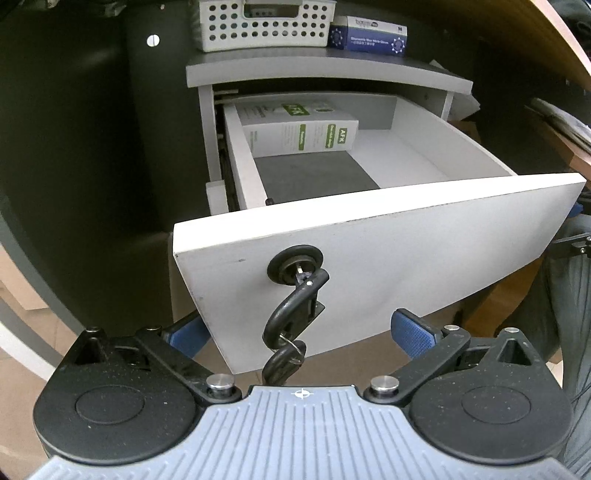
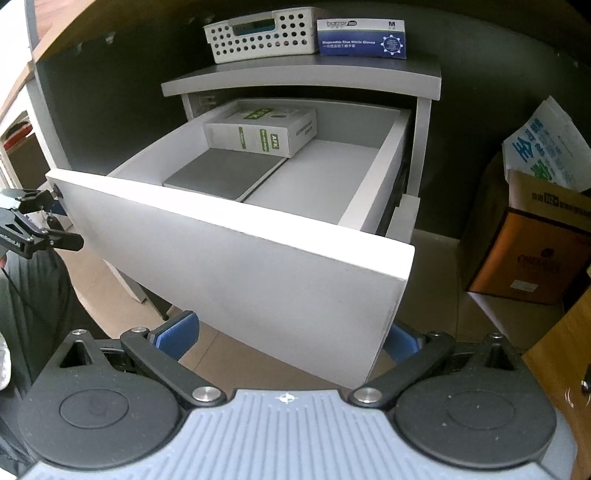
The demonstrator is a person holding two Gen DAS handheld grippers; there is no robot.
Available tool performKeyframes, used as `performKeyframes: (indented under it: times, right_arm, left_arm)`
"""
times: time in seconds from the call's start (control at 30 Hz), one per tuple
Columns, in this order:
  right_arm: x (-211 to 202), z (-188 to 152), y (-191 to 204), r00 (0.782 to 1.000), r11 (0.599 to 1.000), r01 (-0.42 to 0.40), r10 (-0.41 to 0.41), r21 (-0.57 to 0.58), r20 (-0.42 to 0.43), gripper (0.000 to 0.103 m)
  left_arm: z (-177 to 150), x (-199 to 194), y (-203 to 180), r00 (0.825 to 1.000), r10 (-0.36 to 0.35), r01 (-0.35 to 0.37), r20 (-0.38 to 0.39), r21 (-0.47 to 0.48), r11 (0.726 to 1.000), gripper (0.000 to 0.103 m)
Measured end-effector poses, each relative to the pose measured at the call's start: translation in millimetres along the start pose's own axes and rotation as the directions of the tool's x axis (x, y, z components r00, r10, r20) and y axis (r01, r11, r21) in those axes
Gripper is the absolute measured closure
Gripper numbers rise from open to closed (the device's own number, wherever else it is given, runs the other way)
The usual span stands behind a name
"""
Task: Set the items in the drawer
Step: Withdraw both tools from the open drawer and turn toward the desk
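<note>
Both your tongs stand apart and hold nothing: the left tongs [image 1: 301,334] sit just in front of the drawer [image 1: 369,258] face, straddling the key [image 1: 295,314] that hangs from the lock [image 1: 295,264]; the right tongs [image 2: 284,338] hover low at the front's right end. The drawer is pulled well out. Inside, a white box [image 2: 262,131] lies at the back left, partly on a grey pad [image 2: 225,173]; the right half of the floor is bare.

What still has to go in appears to be up on the cabinet [image 2: 303,79] top: the basket [image 2: 258,35] and the glove box [image 2: 362,38], side by side and touching or nearly so.

Mind these risks:
- The key dangles between your left pads. Close or lift carelessly and you could snag it, twisting the lock or jerking the drawer.
- Reaching up, either arm may knock the open drawer front and push it inward.
- Grabbing the glove box could drag the basket along, since they sit so close.
- Dropped at the back left, an item would land on the white box and tilt; the bare right side looks safer.
</note>
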State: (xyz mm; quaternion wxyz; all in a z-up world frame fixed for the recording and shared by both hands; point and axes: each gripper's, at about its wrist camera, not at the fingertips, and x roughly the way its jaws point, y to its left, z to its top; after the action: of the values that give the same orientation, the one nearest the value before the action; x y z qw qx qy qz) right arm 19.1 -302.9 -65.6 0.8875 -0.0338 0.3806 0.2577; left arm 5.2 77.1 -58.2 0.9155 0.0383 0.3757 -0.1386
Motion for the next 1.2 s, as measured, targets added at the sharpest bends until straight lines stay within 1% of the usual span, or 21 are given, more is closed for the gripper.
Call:
performKeyframes:
  times: [0.27,0.47,0.67,0.73,0.83,0.9,0.97,1.03,1.07,1.13,1.2]
  right_arm:
    - [-7,-7,5,1.0,1.0,-0.003,0.003,0.016,-0.001,0.0]
    - [-8,-6,-2,1.0,0.999,-0.018,0.018,0.05,0.002,0.0]
    - [-7,-6,-7,1.0,0.995,-0.029,0.03,0.098,-0.008,0.0]
    - [-6,-6,-9,0.999,0.992,-0.03,0.032,0.119,-0.021,0.0]
    - [-6,-6,-13,1.0,0.988,0.013,-0.008,0.154,-0.03,0.0]
    - [-9,-6,-17,0.999,0.984,0.027,-0.022,0.177,-0.031,0.0]
    - [-10,-5,-21,0.997,0.98,0.059,-0.05,0.192,-0.053,0.0]
    - [-11,-4,-20,0.994,0.984,0.083,-0.071,0.159,-0.077,0.0]
    - [-13,-4,-19,0.992,0.985,0.105,-0.095,0.136,-0.079,0.0]
    - [-16,-2,-14,0.986,0.984,0.154,-0.147,0.093,-0.073,0.0]
    - [-19,0,-9,0.98,0.981,0.188,-0.184,0.053,-0.069,0.0]
  left_arm:
    - [-8,-7,-7,0.999,0.035,-0.035,0.009,-0.034,0.999,0.0]
    - [-4,-7,-1,0.999,0.037,-0.034,0.018,-0.114,0.993,0.0]
    - [-3,-2,4,1.0,0.027,-0.029,-0.015,-0.183,0.983,0.0]
    - [-4,-3,6,0.999,0.034,-0.04,-0.031,-0.209,0.977,0.0]
    - [-6,-7,6,0.998,0.054,-0.061,-0.04,-0.23,0.971,0.0]
    - [-8,-12,5,0.998,0.054,-0.062,-0.038,-0.238,0.969,0.0]
    - [-9,-18,3,0.998,0.06,-0.067,-0.035,-0.243,0.968,0.0]
    - [-9,-25,-1,0.997,0.072,-0.077,-0.032,-0.244,0.967,0.0]
    - [-8,-28,-3,0.997,0.075,-0.08,-0.027,-0.244,0.967,0.0]
    - [-7,-34,-6,0.997,0.07,-0.073,-0.021,-0.25,0.965,0.0]
    - [-4,-39,-8,0.999,0.047,-0.048,-0.009,-0.271,0.962,0.0]
